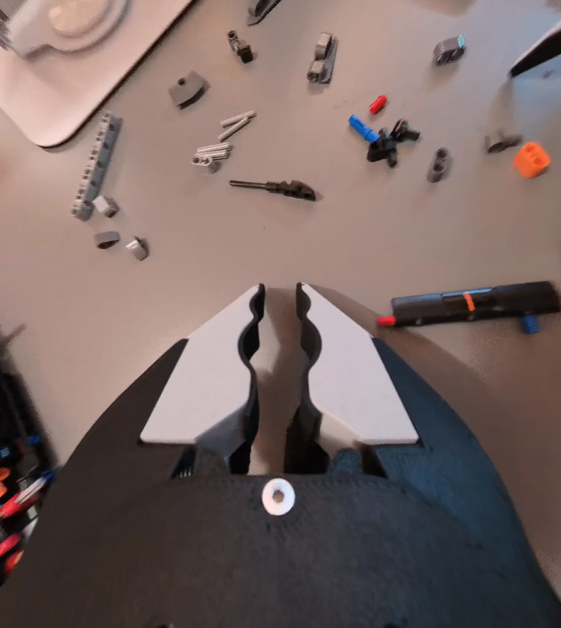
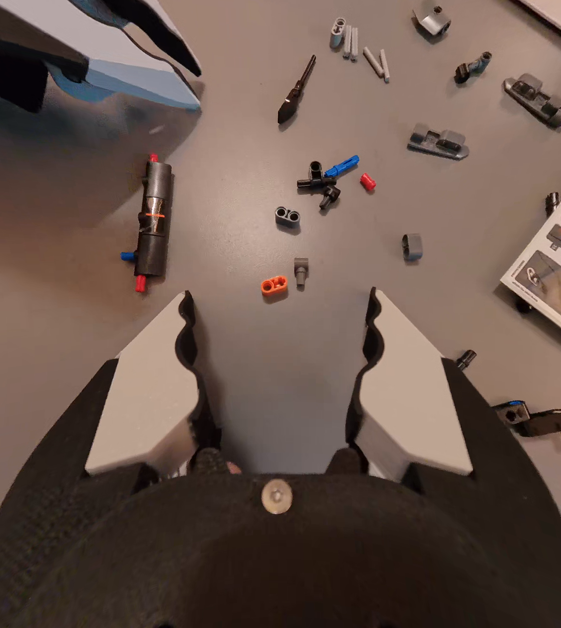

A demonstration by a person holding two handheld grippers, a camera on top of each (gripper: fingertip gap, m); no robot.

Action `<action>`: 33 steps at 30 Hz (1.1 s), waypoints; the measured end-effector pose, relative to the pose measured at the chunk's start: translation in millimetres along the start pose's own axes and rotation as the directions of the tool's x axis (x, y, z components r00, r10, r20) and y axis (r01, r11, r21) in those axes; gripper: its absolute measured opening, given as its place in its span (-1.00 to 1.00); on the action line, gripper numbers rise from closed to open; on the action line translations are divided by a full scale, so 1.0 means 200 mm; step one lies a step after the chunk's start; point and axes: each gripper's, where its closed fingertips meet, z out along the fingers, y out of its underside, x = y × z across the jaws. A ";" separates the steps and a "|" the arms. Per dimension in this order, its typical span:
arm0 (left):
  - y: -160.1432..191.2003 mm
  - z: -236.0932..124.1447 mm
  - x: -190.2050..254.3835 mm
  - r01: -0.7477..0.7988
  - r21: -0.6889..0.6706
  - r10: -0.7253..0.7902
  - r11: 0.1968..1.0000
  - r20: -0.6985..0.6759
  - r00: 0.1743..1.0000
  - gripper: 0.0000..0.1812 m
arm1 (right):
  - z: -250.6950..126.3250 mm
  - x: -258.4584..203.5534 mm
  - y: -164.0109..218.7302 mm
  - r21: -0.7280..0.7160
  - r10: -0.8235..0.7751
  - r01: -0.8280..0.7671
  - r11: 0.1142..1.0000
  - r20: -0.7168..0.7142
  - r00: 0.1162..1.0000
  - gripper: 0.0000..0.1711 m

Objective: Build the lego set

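Both tongs empty: right gripper spread wide above the small orange plastic two-hole connector (presumably next pick), left gripper nearly closed beside the black cylindrical sub-assembly.

Desk showing smooth, matt grey-brown, faint sheen under the light. Left gripper body looking like rough, layered black plastic; fingers wearing smooth matt pale-grey plates with black wavy rubbery-looking inner edges. Right gripper showing the same, with a dull metal screw. Cylinder looking matt black plastic, its middle band shining glossy. Orange piece, blue pin, red bush reading as smooth plastic. Booklet appearing as printed paper, slightly satin.
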 end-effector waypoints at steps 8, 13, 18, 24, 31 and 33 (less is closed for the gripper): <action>-0.03 0.04 -0.05 0.049 -0.004 -0.048 0.999 0.059 0.997 -0.99 | 0.00 0.05 -0.01 0.029 -0.006 0.007 1.000 -0.052 0.999 0.42; -0.06 0.01 0.04 0.095 0.004 -0.094 0.995 -0.101 0.990 -0.85 | 0.03 0.04 -0.01 0.009 0.015 -0.015 1.000 0.026 1.000 0.34; -0.06 -0.01 0.01 0.135 -0.025 -0.136 0.991 -0.078 0.988 -0.82 | 0.03 0.05 -0.01 0.016 -0.011 0.010 1.000 0.037 0.999 0.36; -0.05 -0.04 -0.04 0.214 -0.049 -0.216 0.976 -0.038 0.976 -0.81 | 0.03 0.05 -0.01 0.011 -0.004 0.004 1.000 0.038 0.999 0.39; -0.08 -0.05 -0.06 0.125 -0.054 -0.118 0.991 0.117 0.986 -0.85 | 0.03 0.05 -0.01 0.011 -0.004 0.004 1.000 0.038 0.999 0.39; -0.09 -0.05 -0.04 0.132 -0.039 -0.127 0.990 0.112 0.986 -0.78 | 0.03 0.05 -0.01 0.011 -0.004 0.004 1.000 0.038 0.999 0.39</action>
